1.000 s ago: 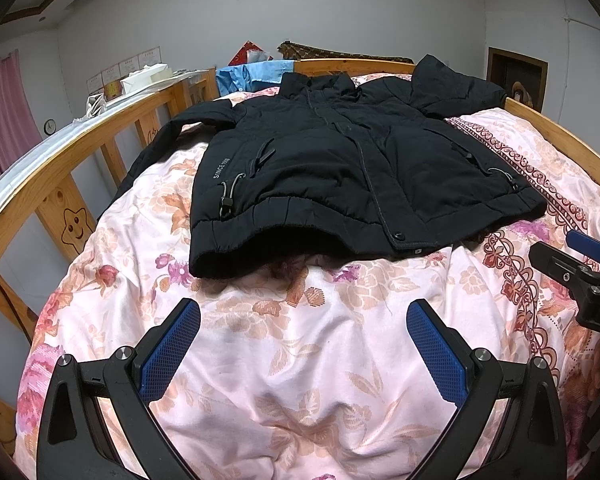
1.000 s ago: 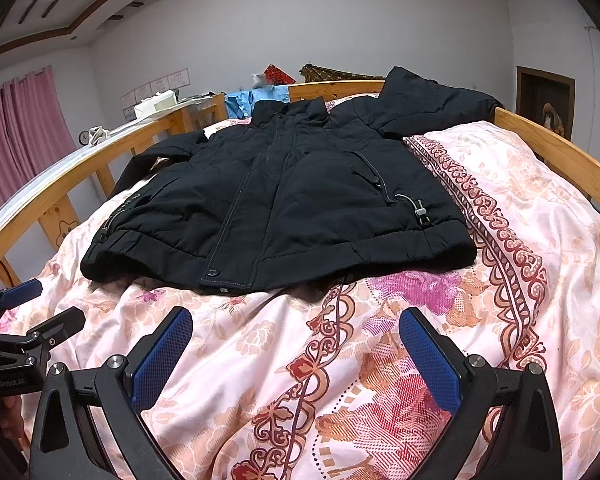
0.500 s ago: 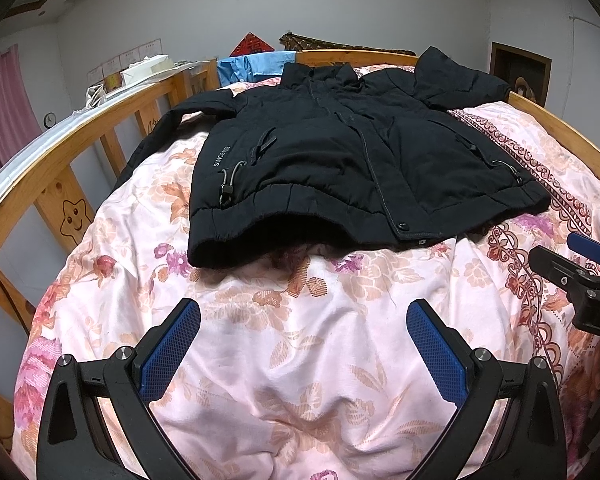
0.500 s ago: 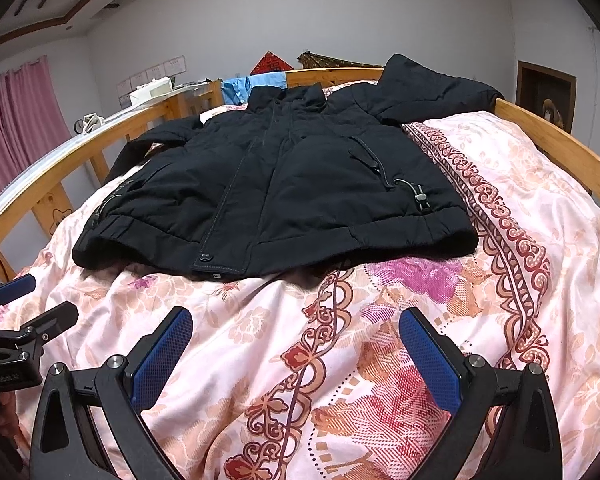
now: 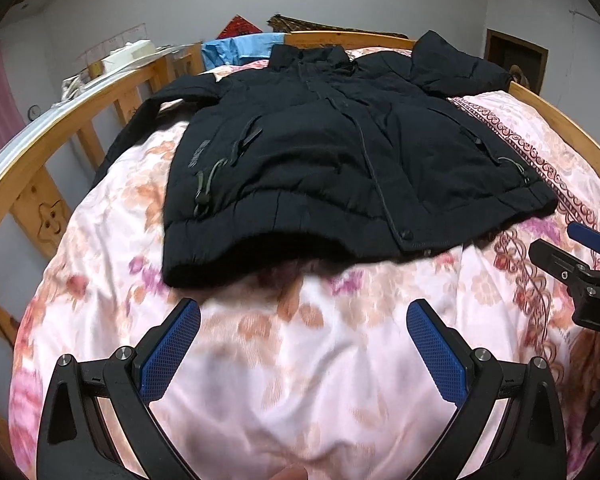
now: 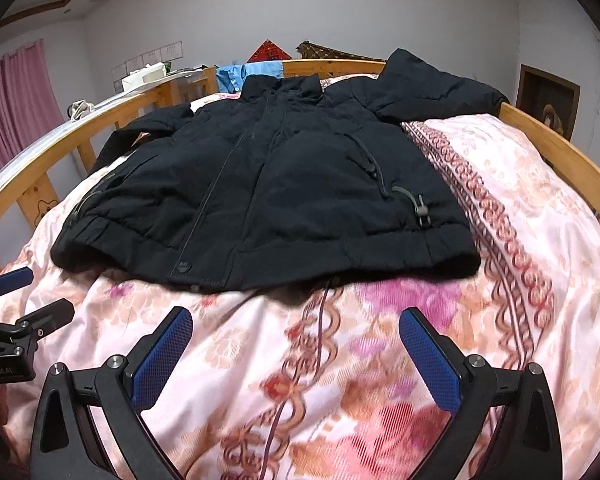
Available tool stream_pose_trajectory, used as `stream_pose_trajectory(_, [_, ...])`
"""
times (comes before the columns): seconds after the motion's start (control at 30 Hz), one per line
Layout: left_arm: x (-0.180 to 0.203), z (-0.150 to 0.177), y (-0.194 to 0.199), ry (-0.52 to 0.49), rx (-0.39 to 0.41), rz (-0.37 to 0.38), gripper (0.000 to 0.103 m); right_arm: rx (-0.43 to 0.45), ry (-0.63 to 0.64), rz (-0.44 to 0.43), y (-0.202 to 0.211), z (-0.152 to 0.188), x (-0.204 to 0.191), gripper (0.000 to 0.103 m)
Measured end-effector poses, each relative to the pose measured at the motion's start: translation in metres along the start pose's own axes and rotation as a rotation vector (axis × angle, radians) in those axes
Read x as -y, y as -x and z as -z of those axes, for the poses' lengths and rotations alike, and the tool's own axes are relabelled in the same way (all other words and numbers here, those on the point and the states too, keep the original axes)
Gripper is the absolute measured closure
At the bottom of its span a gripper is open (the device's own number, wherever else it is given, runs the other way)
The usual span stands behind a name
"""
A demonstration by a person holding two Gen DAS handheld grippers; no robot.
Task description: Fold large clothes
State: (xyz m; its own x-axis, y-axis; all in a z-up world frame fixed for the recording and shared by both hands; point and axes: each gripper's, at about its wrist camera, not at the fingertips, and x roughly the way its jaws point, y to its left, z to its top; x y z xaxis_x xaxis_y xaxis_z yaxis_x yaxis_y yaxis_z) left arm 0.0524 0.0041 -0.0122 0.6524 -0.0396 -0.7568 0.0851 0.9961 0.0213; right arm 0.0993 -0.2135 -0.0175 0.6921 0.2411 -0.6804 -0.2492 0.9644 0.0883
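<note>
While both tongs gape empty — black jacket (image 5: 340,168) flat on floral quilt (image 6: 520,208).

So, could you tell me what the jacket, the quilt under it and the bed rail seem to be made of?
The jacket looks like matte black padded synthetic fabric: it lies puffy, with stitched seams and cord toggles. The quilt seems a smooth, faintly shiny printed cloth, perhaps satin-like, creasing softly. The bed rail appears to be varnished light wood, glossy with orange grain.
</note>
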Motion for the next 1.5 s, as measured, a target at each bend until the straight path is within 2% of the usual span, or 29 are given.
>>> stream_pose_trajectory(0.2, [0.005,-0.033,-0.022,-0.059,-0.026,0.027,0.002,0.004,-0.008,0.012,-0.013,-0.023,0.011,0.000])
stream_pose_trajectory(0.63, [0.003,-0.073,-0.067,-0.102,-0.085,0.061,0.002,-0.008,-0.065,0.071,-0.043,-0.054,0.047,0.000])
stream_pose_trajectory(0.93, [0.010,-0.131,-0.100,-0.132,-0.167,0.073,0.002,-0.087,-0.005,0.013,-0.071,-0.134,0.062,0.000])
stream_pose_trajectory(1.07, [0.015,-0.159,-0.107,-0.129,-0.189,0.069,0.002,-0.092,0.053,0.034,-0.074,-0.174,0.064,0.000])
stream_pose_trajectory(1.2, [0.018,-0.187,-0.109,-0.103,-0.219,0.048,0.002,-0.131,0.027,0.025,-0.077,-0.204,0.069,0.000])
stream_pose_trajectory(1.3, [0.023,-0.198,-0.114,-0.083,-0.250,0.036,0.002,-0.176,-0.003,0.010,-0.079,-0.214,0.075,0.000])
stream_pose_trajectory(1.5, [0.038,-0.207,-0.131,-0.031,-0.248,0.026,0.002,-0.186,-0.080,0.034,-0.080,-0.202,0.104,0.000])
